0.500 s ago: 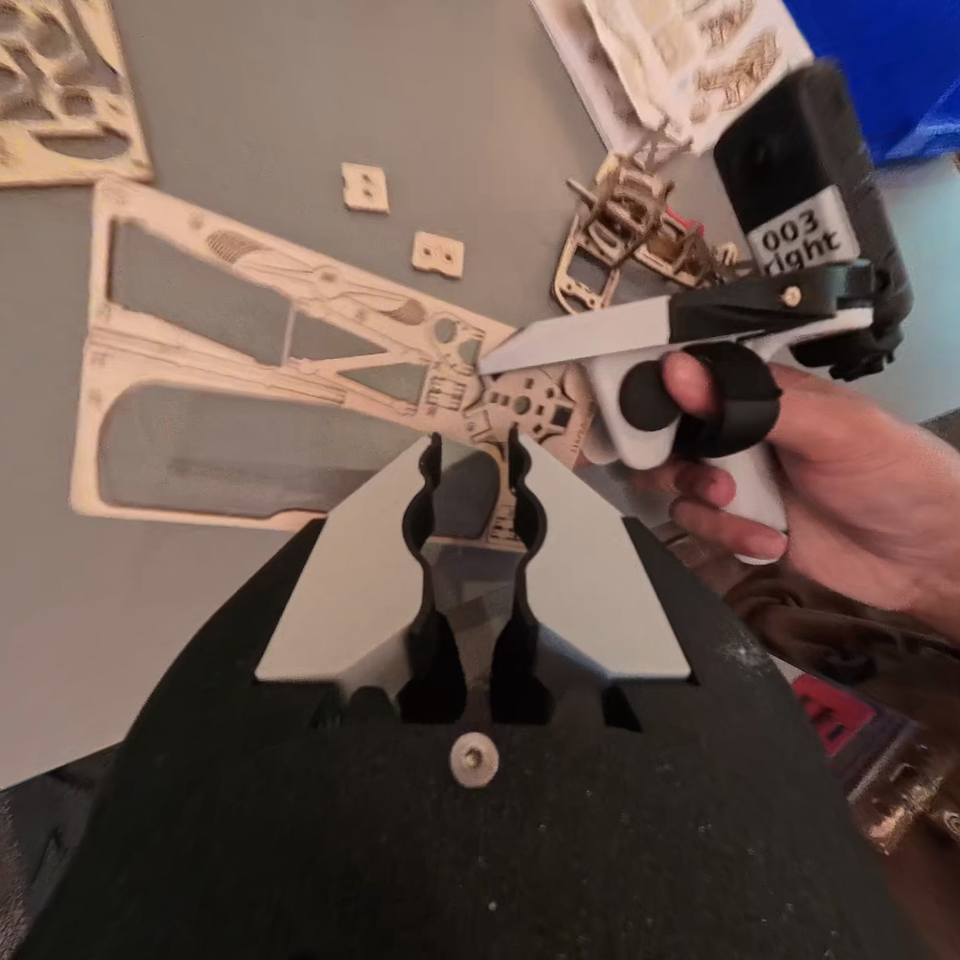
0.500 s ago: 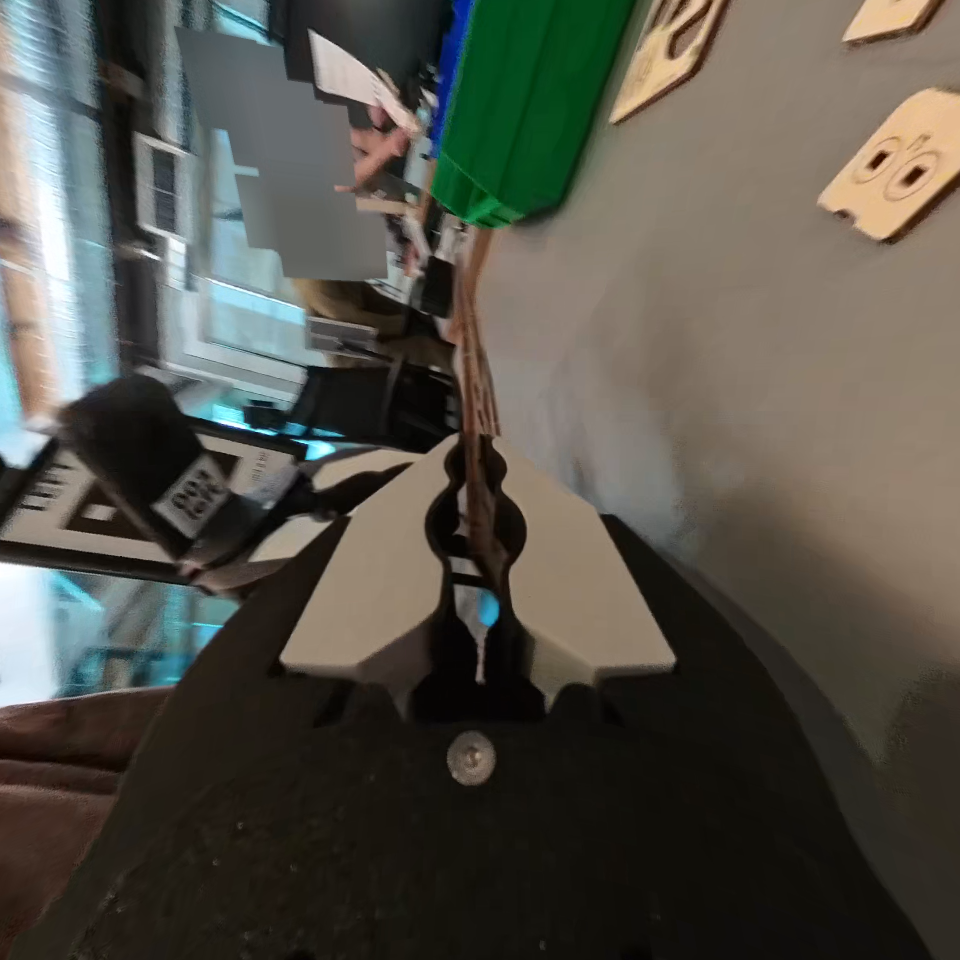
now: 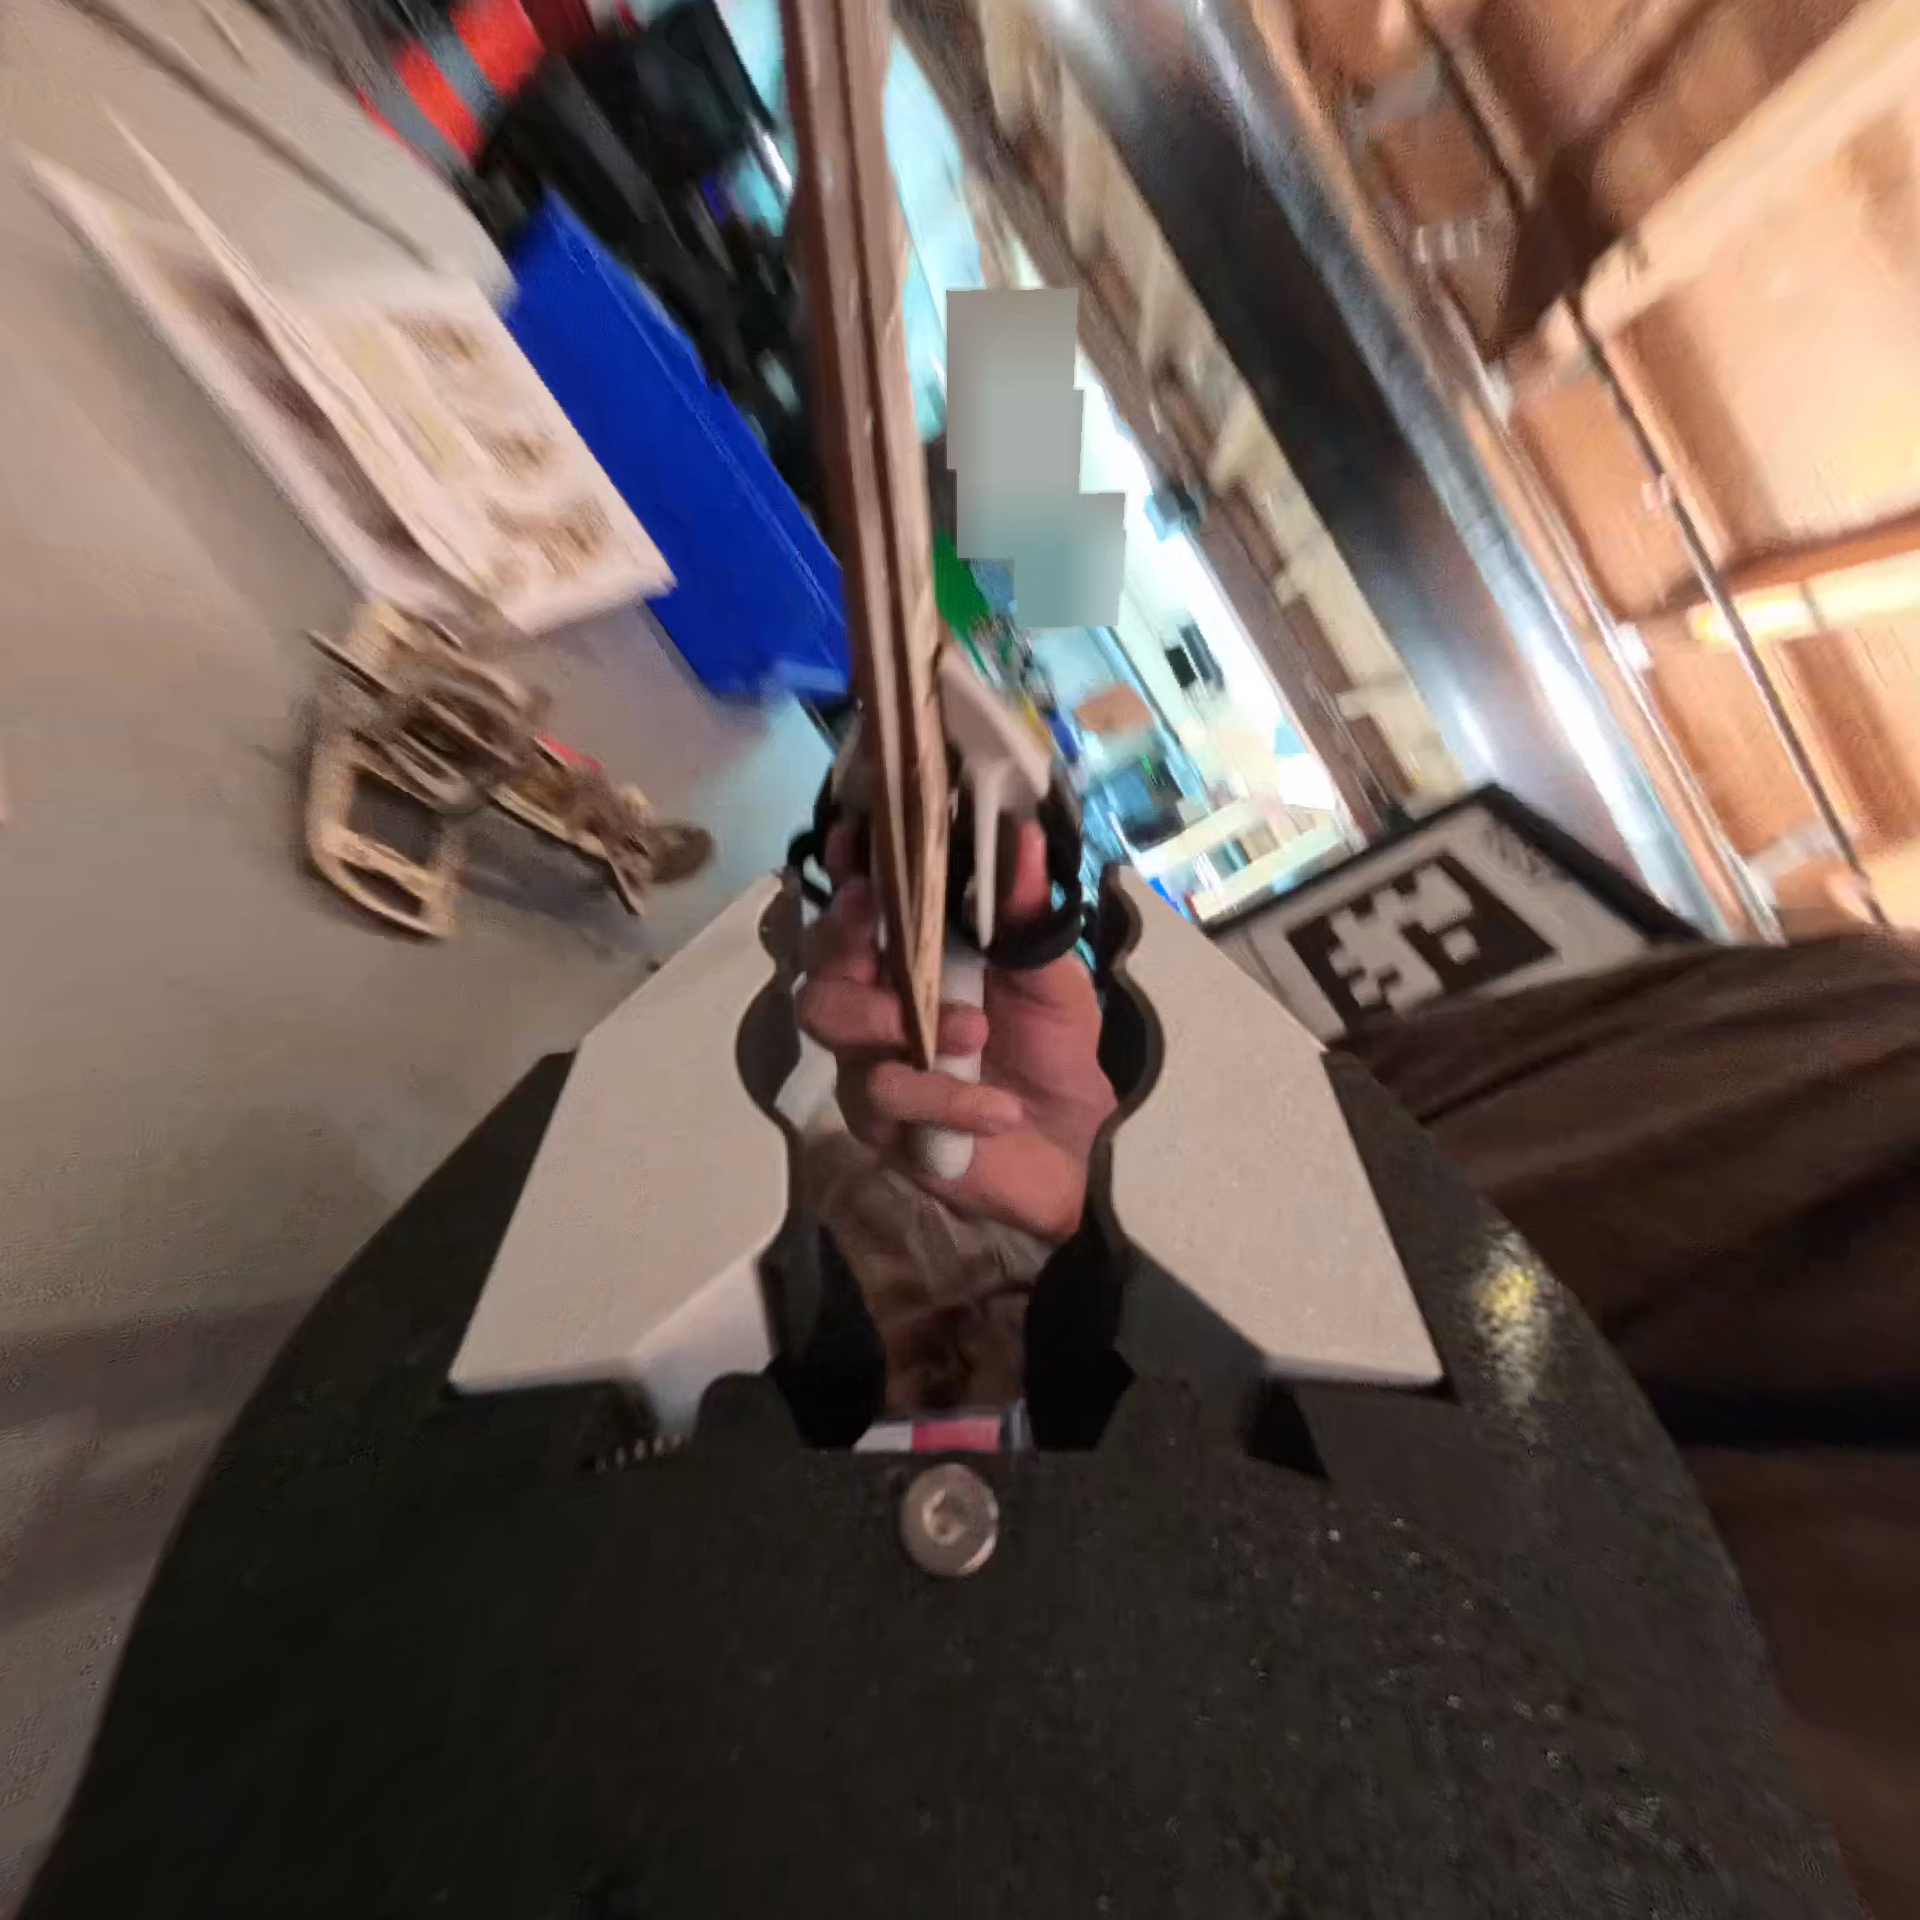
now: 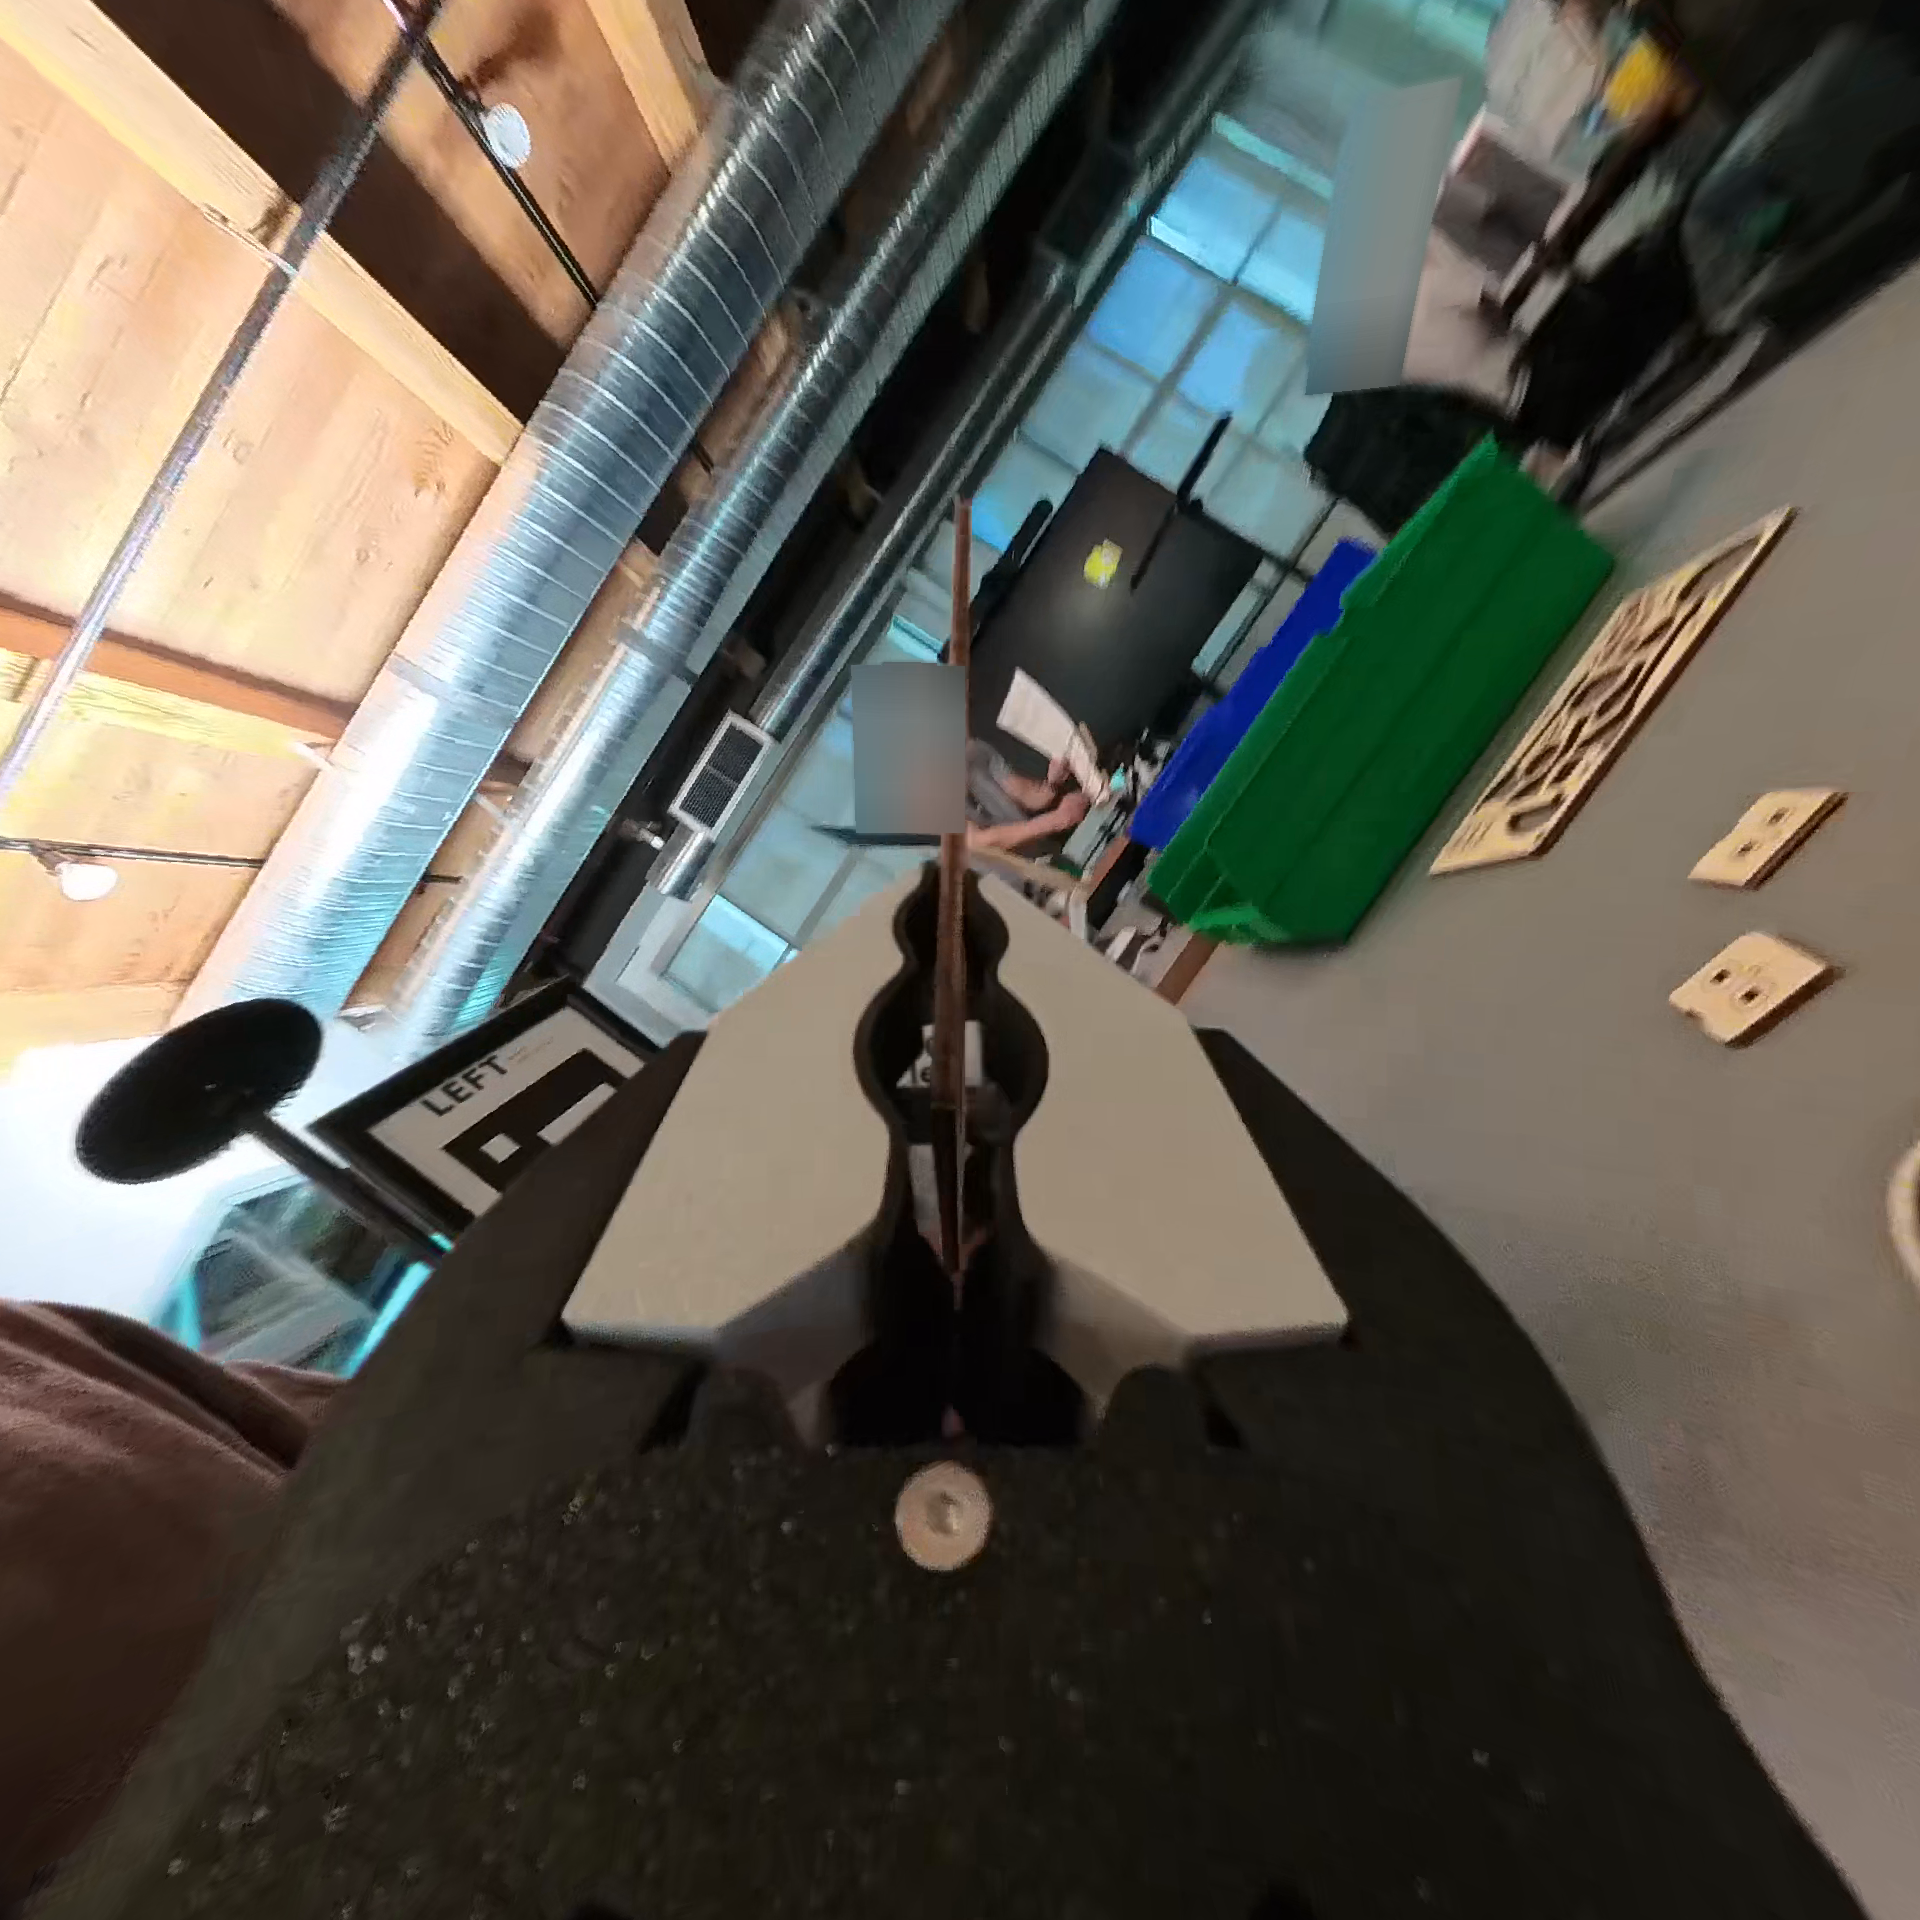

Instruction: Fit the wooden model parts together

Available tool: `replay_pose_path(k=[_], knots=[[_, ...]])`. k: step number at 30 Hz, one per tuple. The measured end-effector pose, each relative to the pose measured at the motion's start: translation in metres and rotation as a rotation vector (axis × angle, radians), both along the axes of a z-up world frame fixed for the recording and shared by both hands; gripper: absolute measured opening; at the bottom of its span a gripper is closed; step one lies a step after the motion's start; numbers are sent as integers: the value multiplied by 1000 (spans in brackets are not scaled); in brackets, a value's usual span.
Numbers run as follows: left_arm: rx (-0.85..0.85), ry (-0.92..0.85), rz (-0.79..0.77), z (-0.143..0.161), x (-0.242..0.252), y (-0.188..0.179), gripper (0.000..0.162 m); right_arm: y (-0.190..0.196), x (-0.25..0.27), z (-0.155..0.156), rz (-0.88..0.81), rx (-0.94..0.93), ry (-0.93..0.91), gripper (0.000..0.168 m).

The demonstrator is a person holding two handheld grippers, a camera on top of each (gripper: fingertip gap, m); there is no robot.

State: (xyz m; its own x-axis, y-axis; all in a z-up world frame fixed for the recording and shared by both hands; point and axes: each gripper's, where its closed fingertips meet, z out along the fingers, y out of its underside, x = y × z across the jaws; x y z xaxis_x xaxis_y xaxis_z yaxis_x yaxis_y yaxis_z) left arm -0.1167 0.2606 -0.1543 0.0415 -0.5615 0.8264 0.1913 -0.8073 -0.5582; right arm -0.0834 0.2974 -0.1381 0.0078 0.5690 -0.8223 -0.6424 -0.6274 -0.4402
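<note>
Grey table point(image 4: 1558, 1195) tilts under ducts, my right gripper point(image 4: 951, 914) jaws clamped on the thin sheet point(image 4: 960, 727) held edge-on in air, left gripper point(image 3: 945, 925) jaws apart near its lower edge; light, brittle, so grip solid border.

Warm overhead light washes the timber ceiling point(image 4: 239, 343) orange, while cool blue daylight pours through the windows point(image 4: 1174, 343) behind. Both wide-angle views bend straight lines at the edges. Motion blur smears the left wrist view, softening the paper sheets point(image 3: 416, 416) and the blue bin point(image 3: 675, 468); the right wrist view is sharper at centre. A small glare spot glints on the left gripper's point(image 3: 945, 997) black body, which stays in focus.
</note>
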Motion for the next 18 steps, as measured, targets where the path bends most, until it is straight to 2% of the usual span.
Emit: replay_pose_path(k=[1,2,4,5,8,11,15,16,18], knots=[[-5,22,-87,-9,19,-8,52,-3,9,3,-43,23,-4,1],[-1,22,-159,-13,36,-16,43,-6,17,3,-81,35,-19,1],[12,-13,-221,-9,56,-24,7,-14,30,0,-107,56,-63,2],[34,19,-232,-13,62,-25,0,-18,36,-2,-107,60,-77,1],[47,98,-322,-22,72,-32,1,-24,49,-13,-40,38,-185,3],[60,163,-402,-34,75,-39,0,-28,57,-19,109,39,-299,21],[49,233,-457,-55,81,-52,0,-29,64,-27,149,14,-382,21],[45,246,-461,-59,82,-54,0,-32,62,-31,164,16,-400,26],[46,257,-466,-62,83,-57,0,-34,59,-35,157,10,-406,20]])
